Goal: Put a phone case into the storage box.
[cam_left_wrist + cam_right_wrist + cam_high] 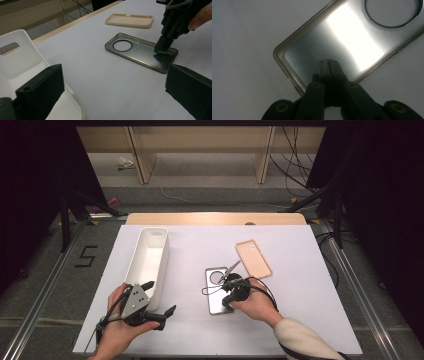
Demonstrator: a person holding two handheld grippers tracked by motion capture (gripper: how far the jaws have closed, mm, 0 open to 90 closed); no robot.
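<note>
A grey see-through phone case [214,296] [140,51] [342,42] lies flat, inside up, at the table's middle, its round camera hole at the far end. My right gripper [227,303] [162,50] [329,63] is shut, pointing down, with its tips on the case's inner face near the near end and nothing between the jaws. A beige phone case [253,258] [130,20] lies just beyond to the right. My left gripper [160,297] [115,90] stands open and empty by the near end of a white bin [162,260] [20,57].
The white bin is long, narrow and holds nothing that I can see. A white sheet [300,320] covers the table, with a wooden edge [215,218] at the back. Cables trail from both grippers.
</note>
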